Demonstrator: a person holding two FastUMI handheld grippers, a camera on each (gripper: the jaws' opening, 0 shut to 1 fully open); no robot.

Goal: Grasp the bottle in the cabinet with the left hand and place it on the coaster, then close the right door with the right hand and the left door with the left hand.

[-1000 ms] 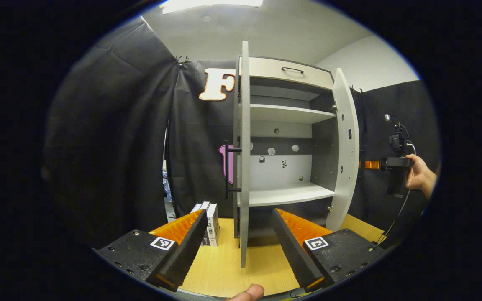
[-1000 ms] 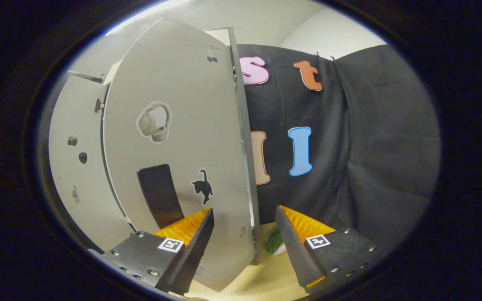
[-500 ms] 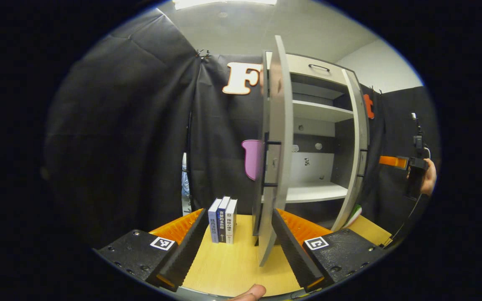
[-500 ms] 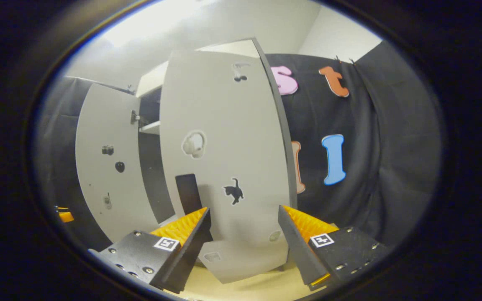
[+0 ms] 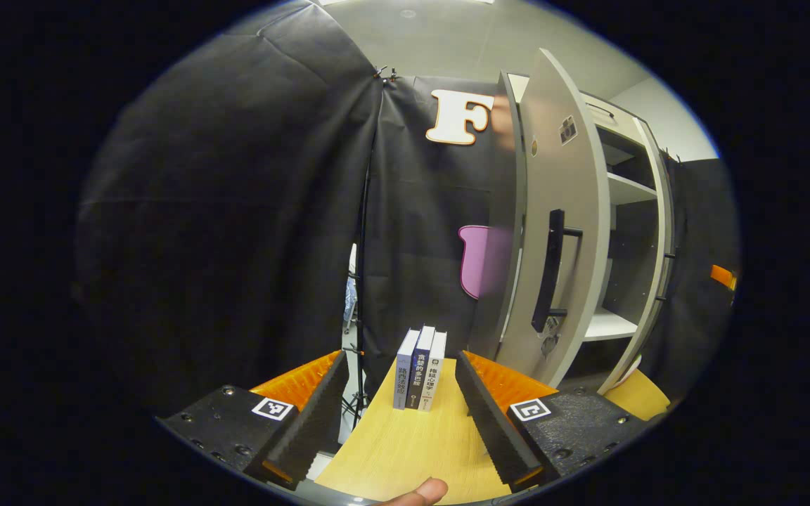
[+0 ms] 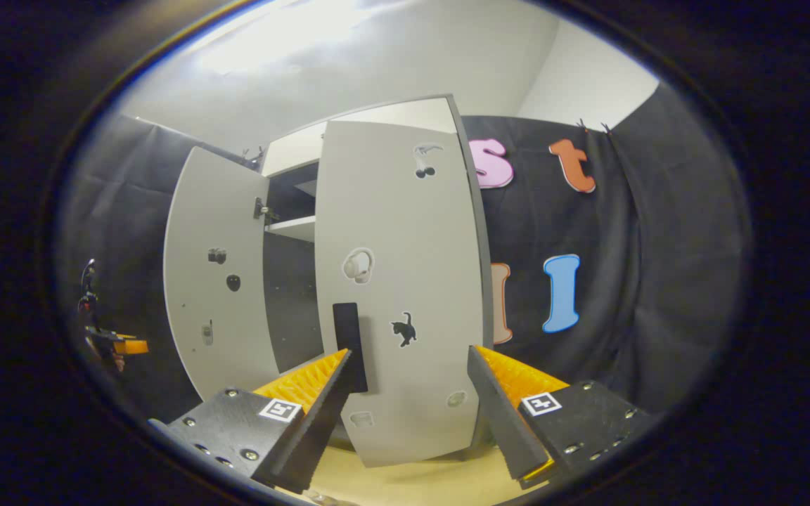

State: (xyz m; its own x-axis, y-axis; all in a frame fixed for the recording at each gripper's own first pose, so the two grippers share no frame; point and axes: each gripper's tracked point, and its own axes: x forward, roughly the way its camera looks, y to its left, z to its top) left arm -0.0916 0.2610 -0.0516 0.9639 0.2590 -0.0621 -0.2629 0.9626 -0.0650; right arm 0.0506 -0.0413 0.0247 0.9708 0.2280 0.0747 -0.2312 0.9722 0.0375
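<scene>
Gaping wide, left tool [image 5: 398,414] and right tool [image 6: 408,414] hold nothing; cabinet doors ajar.

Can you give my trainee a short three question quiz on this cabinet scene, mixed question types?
1. True or false: the left gripper is shut on the left door's black handle.
2. How many books stand upright on the wooden tabletop in the left gripper view?
3. In the right gripper view, the right door is: A) fully closed, B) close to shut but with a gap beside it, C) missing.

Key
1. False: its fingers are spread apart, with nothing between them.
2. Three.
3. B: a shelf shows in the gap between it and the left door, which is open.
</scene>
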